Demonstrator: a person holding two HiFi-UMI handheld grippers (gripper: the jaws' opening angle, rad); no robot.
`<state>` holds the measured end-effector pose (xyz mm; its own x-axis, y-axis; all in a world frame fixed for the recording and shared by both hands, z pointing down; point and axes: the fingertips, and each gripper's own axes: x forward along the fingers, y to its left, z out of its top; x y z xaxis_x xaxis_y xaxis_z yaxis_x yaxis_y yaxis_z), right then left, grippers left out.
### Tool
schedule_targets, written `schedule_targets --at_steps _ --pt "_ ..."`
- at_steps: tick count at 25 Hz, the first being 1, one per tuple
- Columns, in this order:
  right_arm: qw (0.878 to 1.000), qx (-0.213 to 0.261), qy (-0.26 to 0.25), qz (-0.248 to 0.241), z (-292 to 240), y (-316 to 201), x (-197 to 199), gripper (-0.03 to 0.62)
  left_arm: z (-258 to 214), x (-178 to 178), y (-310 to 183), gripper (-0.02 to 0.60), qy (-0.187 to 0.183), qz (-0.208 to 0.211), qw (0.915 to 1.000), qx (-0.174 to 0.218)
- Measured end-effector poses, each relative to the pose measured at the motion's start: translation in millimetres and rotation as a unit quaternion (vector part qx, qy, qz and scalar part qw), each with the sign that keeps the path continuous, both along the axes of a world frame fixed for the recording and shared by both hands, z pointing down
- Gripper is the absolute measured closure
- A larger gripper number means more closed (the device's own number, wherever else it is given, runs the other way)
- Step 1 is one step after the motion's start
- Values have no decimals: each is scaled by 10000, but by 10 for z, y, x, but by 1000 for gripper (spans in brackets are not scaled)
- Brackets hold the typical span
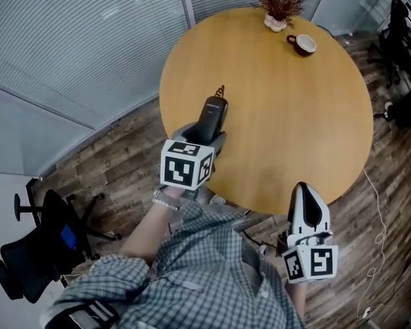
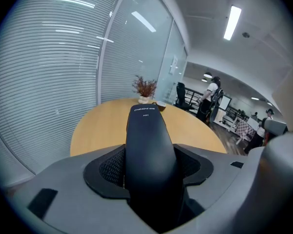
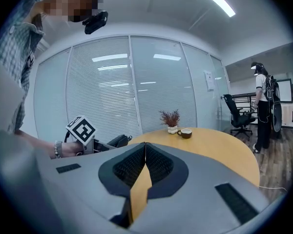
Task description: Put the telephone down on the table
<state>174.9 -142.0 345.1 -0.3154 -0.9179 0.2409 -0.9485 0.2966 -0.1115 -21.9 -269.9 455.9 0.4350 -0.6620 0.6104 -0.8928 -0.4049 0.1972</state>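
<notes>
Evidently unfinished: the left gripper (image 1: 207, 134) clamps the telephone (image 1: 213, 114) above the bench (image 1: 294, 115) edge, not yet set down, while the right gripper (image 1: 306, 192) hangs closed, empty.

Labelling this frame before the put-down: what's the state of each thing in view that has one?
telephone: clamped in the left gripper's jaws, over the near edge of the table, not laid down.
left gripper: jaws shut on the telephone.
right gripper: jaws together, empty, short of the table.
cup: upright on the table's far side.
potted plant: upright, beside the cup.
</notes>
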Motion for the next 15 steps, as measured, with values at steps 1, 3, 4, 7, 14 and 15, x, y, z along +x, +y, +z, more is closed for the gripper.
schedule_targets --at_steps 1,3,4,7,14,15 --pt "10000 -27 -3 12 11 -46 -3 583 46 -28 -78 298 -36 -12 10000 -31" --pt "10000 -88 -6 21 39 -132 -17 585 134 -81 -244 298 -110 -39 9999 -79" --pt "9999 -123 -2 19 57 -170 -28 585 178 -104 -327 298 -139 -48 9998 -103" --pt "9997 -247 46 1 118 -261 -79 584 324 -158 -560 298 -194 -59 9996 -191" --pt "9984 -536 162 -26 251 -409 -201 584 725 -236 -1068 298 -385 -105 9984 -395" --pt "9982 -578 168 -27 266 -424 -208 585 776 -254 -1136 298 -430 -130 9982 -404"
